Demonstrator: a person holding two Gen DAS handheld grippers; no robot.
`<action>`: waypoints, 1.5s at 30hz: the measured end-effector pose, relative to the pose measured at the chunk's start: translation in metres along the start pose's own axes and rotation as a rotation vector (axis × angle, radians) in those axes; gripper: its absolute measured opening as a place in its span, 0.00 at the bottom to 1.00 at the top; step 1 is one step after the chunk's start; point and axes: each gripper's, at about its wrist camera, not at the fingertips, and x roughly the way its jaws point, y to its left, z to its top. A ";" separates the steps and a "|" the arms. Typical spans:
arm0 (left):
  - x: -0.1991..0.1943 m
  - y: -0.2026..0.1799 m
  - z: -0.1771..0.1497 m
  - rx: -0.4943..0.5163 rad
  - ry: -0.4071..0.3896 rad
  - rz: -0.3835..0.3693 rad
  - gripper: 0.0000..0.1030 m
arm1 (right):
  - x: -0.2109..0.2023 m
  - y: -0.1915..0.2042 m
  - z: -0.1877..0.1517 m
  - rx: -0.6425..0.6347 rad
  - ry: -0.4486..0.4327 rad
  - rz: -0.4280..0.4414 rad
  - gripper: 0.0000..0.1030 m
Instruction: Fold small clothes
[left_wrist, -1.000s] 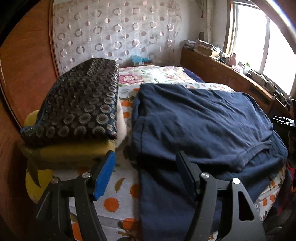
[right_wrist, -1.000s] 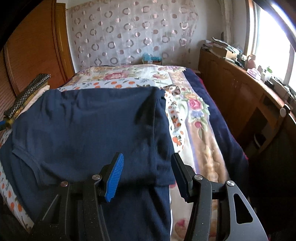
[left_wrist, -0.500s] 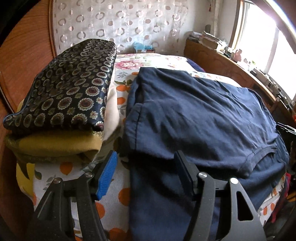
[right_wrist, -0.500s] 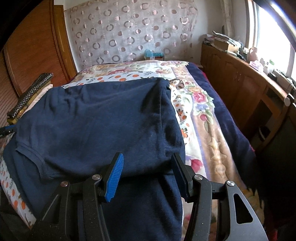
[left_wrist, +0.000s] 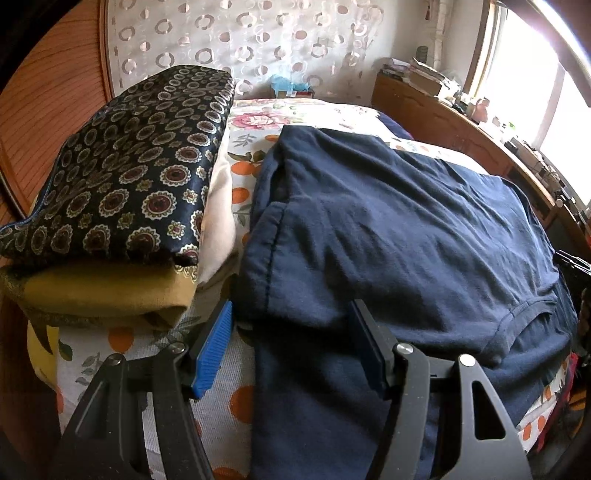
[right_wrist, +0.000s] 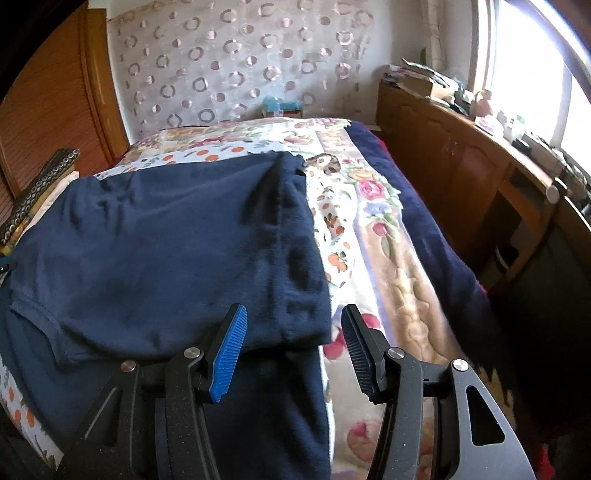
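Navy shirt (left_wrist: 406, 240) near hem cut off (below tongs (left_wrist: 291, 350)).

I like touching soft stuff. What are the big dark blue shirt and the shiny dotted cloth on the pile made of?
The big dark blue shirt looks like soft matte cotton knit: dull, gently wrinkled, with stitched hems. The dark folded cloth with round medallion patterns looks silky, perhaps satin or silk, since it catches a sheen. Neither can be told for sure.

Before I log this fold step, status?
Left gripper open, jaws just closing in, right gripper open, each straddling a near corner of the navy shirt. Folded stack close beside left gripper.
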 end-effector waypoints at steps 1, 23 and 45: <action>-0.001 0.000 0.000 0.000 -0.006 -0.005 0.51 | 0.001 0.000 0.000 0.003 0.005 0.009 0.54; -0.034 -0.017 0.015 0.057 -0.127 -0.011 0.08 | -0.030 0.013 0.020 -0.079 -0.196 0.046 0.07; -0.018 -0.032 0.029 0.109 -0.062 0.015 0.10 | -0.017 0.017 0.021 -0.118 -0.163 0.056 0.07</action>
